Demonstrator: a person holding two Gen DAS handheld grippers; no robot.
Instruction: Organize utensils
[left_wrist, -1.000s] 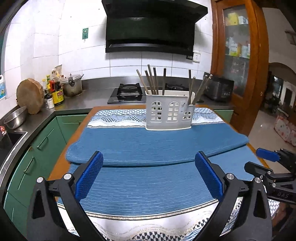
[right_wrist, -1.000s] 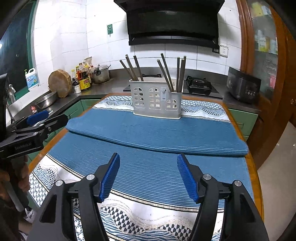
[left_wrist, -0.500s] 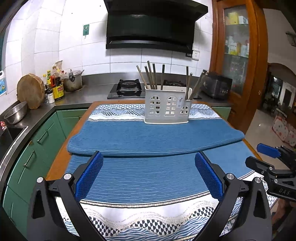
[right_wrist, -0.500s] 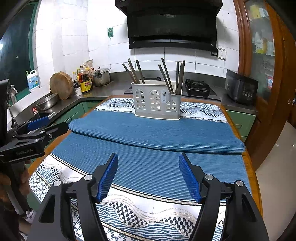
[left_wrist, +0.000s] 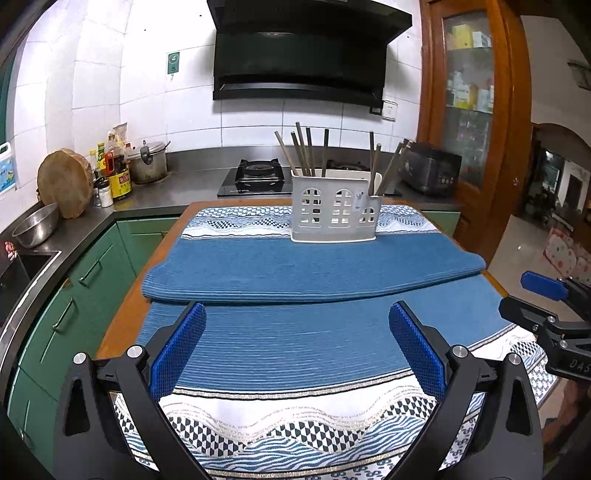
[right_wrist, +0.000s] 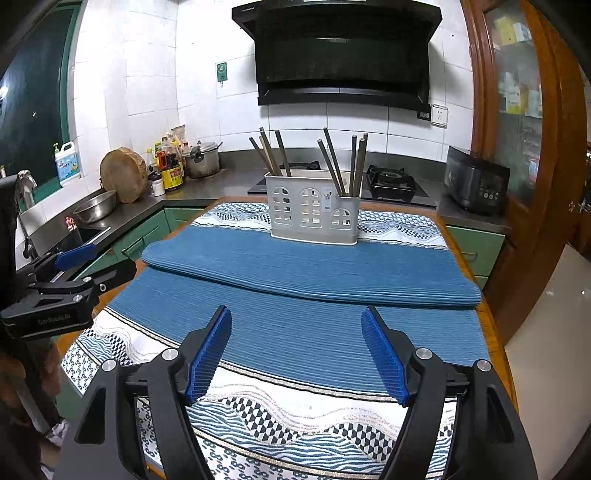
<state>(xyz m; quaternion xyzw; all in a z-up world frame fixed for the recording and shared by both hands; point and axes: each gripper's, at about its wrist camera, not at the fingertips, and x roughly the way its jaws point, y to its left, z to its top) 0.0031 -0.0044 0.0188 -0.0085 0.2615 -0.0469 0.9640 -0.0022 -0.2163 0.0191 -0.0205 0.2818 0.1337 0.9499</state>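
We carry 2 matching handheld tools. The left gripper (left_wrist: 297, 345) has 2 black plastic arms, each with cut-out triangular windows and 2 round silver screw heads near the joint, and its fingers (left_wrist: 177, 349) are faced with bright blue pads of fine mesh texture. The right gripper (right_wrist: 297, 352) is built the same way, though its blue pads (right_wrist: 384, 356) are ribbed in thin ridges. Seen from the side, the left gripper's black body bears pale lettering, and the right one shows the letters "DAS" on its near edge.
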